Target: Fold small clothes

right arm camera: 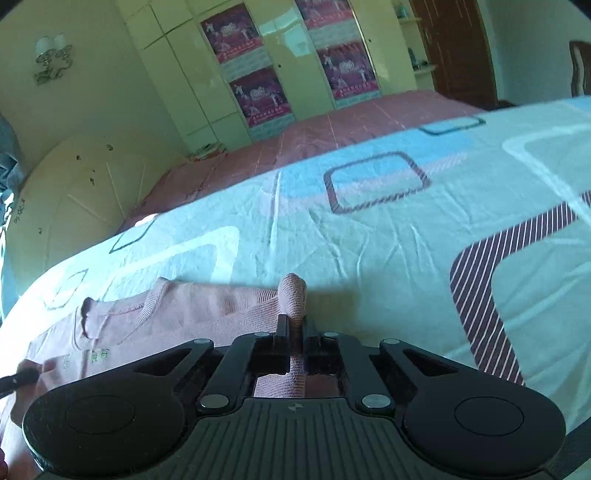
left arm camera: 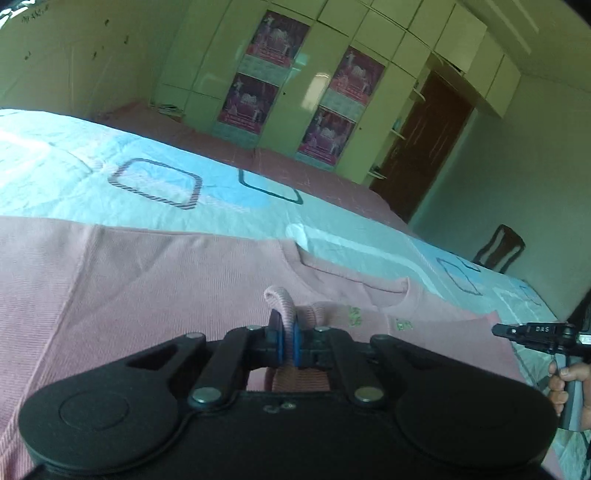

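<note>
Pink ribbed knit fills the lower half of the left wrist view: a small pink sweater point(left arm camera: 166, 280) lies spread flat on the bed point(left arm camera: 74, 177), over a pale blue sheet point(left arm camera: 229, 214) printed with rounded squares. Its neckline point(left arm camera: 388, 290) sits toward 2 o'clock from the left gripper point(left arm camera: 285, 341), with small green lettering point(left arm camera: 354, 316) just below it. That gripper's blue pads point(left arm camera: 295, 343) are pressed together on a raised fold of the knit, which loops up above them at 12 o'clock.

Seen from the right wrist camera, the right gripper point(right arm camera: 294, 343) is likewise clamped tight on a pinched ridge of the sweater point(right arm camera: 207, 310), at the garment's edge where it meets the sheet point(right arm camera: 369, 251). The rest of the sweater stretches away toward 9 o'clock, collar point(right arm camera: 110, 314) included.

Behind the bed, at 12 o'clock in both views, stands a pale wardrobe point(left arm camera: 325, 48) with posters point(left arm camera: 280, 35) on its doors; a brown door point(left arm camera: 424, 140) lies at 2 o'clock in the left view.
</note>
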A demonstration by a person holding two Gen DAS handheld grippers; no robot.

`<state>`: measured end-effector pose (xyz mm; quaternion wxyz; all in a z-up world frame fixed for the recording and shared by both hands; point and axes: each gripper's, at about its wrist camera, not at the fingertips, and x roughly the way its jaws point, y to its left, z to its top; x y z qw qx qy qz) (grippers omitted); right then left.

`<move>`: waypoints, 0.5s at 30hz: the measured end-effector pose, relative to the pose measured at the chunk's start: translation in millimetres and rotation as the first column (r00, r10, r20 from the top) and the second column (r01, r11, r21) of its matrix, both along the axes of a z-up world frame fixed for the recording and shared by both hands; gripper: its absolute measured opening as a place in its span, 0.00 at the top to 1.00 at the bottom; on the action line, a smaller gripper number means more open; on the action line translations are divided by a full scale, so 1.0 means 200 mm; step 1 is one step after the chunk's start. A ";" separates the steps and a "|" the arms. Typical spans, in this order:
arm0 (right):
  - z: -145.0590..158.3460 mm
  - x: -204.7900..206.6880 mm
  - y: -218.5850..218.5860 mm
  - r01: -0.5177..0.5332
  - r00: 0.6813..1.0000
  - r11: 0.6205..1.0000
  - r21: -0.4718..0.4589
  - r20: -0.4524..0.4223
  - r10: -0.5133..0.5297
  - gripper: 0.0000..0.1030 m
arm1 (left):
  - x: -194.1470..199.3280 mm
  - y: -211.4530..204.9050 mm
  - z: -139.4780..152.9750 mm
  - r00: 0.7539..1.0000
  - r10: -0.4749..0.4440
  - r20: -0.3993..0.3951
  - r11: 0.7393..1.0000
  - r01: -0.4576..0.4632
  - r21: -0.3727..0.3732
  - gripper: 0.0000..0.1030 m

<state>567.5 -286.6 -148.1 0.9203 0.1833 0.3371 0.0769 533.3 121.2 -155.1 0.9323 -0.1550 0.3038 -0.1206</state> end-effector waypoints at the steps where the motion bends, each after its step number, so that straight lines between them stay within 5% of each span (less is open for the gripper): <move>1: -0.04 0.02 0.01 -0.001 0.999 0.999 -0.039 -0.036 -0.001 0.96 | 0.01 -0.01 -0.04 0.999 0.004 -0.034 1.000 -0.003 0.020 0.97; 7: -0.06 0.02 -0.01 0.027 0.997 1.000 -0.014 -0.065 -0.028 0.91 | 0.05 0.01 -0.05 0.995 0.002 -0.095 1.000 0.001 0.031 0.85; 8: -0.05 0.01 -0.02 0.050 0.997 0.999 -0.017 -0.062 -0.051 0.84 | 0.04 0.03 -0.03 0.995 0.027 -0.096 0.999 -0.024 0.031 0.77; 9: -0.01 -0.02 -0.03 0.092 0.995 0.994 -0.051 -0.045 -0.094 0.63 | 0.01 0.04 0.00 0.994 0.069 -0.080 0.996 -0.065 0.054 0.74; 10: 0.03 -0.06 -0.02 0.115 0.993 0.990 -0.086 -0.002 -0.115 0.54 | -0.03 0.03 0.05 0.994 0.102 -0.038 0.991 -0.098 0.087 0.58; 11: 0.07 -0.09 -0.01 0.085 0.996 0.992 -0.090 0.040 -0.081 0.54 | -0.06 0.02 0.09 0.995 0.101 0.014 0.990 -0.102 0.096 0.42; 15: 0.11 -0.04 0.22 -0.122 0.991 0.981 -0.151 0.030 0.128 0.55 | -0.01 -0.24 0.15 0.994 -0.101 0.032 0.989 0.097 0.114 0.38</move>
